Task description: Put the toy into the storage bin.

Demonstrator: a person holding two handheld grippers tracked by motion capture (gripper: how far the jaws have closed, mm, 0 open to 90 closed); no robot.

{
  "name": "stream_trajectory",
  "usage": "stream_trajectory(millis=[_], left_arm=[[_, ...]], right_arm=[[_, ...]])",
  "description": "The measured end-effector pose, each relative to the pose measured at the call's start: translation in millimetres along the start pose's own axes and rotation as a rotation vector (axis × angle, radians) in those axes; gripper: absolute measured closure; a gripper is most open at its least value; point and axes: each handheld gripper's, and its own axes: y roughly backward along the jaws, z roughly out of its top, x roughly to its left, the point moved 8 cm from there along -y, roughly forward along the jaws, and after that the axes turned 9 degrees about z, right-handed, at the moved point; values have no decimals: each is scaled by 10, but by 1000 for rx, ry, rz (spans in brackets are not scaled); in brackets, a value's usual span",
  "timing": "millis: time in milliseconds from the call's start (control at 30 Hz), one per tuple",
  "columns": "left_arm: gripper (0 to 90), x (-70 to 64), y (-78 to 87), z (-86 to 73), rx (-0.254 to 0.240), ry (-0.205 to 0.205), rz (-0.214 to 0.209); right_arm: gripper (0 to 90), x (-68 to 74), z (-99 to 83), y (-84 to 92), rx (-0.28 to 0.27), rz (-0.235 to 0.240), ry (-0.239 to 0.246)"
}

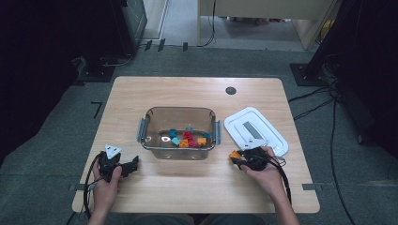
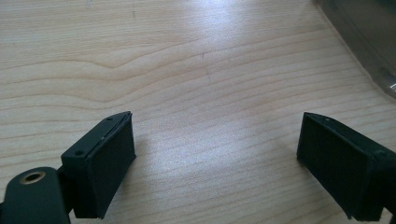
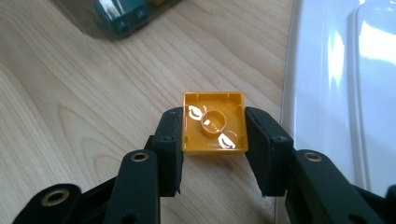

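Now, table (image 1: 141, 93): light wood; I work from its near edge.
Container (image 1: 155, 117): clear, mid-table, coloured bricks inside.
Lid (image 1: 281, 140): white, just right of the container.
Left gripper (image 2: 215, 154): my jaws stand wide apart over bare wood.
Right gripper (image 3: 212, 140): I clamp the orange brick.
Orange brick (image 3: 214, 122): hollow side up, beside the lid.
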Motion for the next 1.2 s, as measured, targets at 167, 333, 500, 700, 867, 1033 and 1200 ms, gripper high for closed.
stream_trajectory(millis=[167,333,500,700,867,1033,1200], left_arm=[[111,0,0,0,0,0,0],[111,0,0,0,0,0,0],[111,0,0,0,0,0,0],[111,0,0,0,0,0,0],[111,0,0,0,0,0,0],[111,0,-1,0,-1,0,0],[111,0,-2,1,-2,1,0]], right_arm=[[601,-16,87,84,-31,8,-24],[600,20,216,174,-48,12,-10],[599,109,382,263,-57,26,5],[599,204,577,355,-74,40,26],[599,216,725,422,-86,41,38],[599,242,877,489,-92,48,53],[598,294,1018,521,-97,55,81]])
